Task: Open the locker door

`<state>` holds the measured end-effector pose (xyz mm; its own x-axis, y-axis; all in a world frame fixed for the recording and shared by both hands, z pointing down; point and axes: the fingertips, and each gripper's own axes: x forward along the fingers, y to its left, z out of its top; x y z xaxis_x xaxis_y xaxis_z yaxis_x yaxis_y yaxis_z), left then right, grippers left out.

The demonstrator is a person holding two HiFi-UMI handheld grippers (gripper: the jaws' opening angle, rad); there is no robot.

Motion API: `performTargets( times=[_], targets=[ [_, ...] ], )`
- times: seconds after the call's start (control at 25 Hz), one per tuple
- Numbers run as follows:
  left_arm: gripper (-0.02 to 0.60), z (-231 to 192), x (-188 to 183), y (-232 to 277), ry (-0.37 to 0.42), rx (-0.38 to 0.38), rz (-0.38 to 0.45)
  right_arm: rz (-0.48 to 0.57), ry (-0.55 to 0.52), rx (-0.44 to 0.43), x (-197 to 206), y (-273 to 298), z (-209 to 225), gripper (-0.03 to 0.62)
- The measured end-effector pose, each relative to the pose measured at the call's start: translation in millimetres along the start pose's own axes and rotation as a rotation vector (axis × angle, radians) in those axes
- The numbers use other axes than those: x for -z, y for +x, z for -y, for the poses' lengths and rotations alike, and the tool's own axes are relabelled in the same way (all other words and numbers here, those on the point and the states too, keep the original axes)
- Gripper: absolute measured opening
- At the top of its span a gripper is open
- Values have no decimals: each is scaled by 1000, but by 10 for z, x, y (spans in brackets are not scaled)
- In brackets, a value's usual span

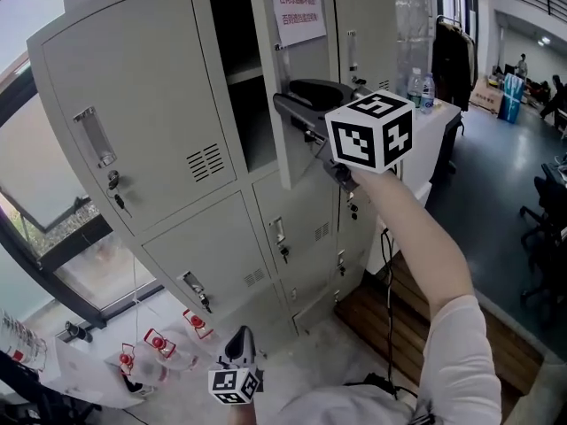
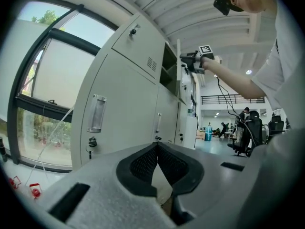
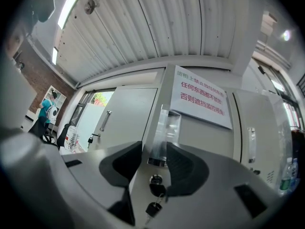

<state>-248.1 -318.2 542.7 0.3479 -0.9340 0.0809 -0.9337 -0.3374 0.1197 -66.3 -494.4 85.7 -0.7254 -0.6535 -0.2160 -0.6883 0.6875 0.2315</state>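
The right gripper's [image 1: 288, 97] finger ends are hard to make out from the head view: the marker cube and the dark body cover them where they meet the locker door [image 1: 306, 60]. The right gripper view settles it. The right gripper [image 3: 152, 149] has its jaws apart on either side of the door's clear handle [image 3: 164, 128], with a sliver of grey door showing beside the left pad, so the pads do not clamp it. The lock [image 3: 155, 179] and a hanging key [image 3: 152, 208] sit just below, partly masked by the gripper's body.

The upper middle door stands swung out, its thin edge toward the camera, with a printed notice [image 1: 297, 7] on its face cut off by the top of the head view. The open compartment [image 1: 239, 34] is dark; only one shelf [image 1: 244, 73] can be made out.

The left gripper [image 1: 242, 336] hangs low, well apart from the lockers, cut off by the lower edge. In the left gripper view its pads meet at the tips with nothing between them [image 2: 156, 147].

To the right, a white table [image 1: 438, 118] with bottles [image 1: 421, 87] stands near the lockers; beyond it the floor lies open.
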Motion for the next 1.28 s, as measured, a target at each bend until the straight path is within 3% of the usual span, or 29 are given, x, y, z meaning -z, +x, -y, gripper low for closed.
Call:
performTargets(
  times=[0.44, 0.88, 0.96, 1.04, 1.28],
  targets=[
    [2, 469, 30, 368, 7, 155, -17, -21, -3, 73, -95, -714, 272, 155],
    [2, 908, 48, 570, 23, 270, -34, -46, -2, 272, -132, -1516, 845, 153],
    [3, 947, 53, 580, 24, 278, -39, -48, 8, 331, -125, -1670, 998, 126],
    [3, 973, 57, 587, 26, 283, -42, -36, 17, 400, -116, -1822, 1156, 30],
    [2, 1006, 66, 583, 28, 279, -48, -14, 4, 462, -43, -2036, 1298, 18]
  ],
)
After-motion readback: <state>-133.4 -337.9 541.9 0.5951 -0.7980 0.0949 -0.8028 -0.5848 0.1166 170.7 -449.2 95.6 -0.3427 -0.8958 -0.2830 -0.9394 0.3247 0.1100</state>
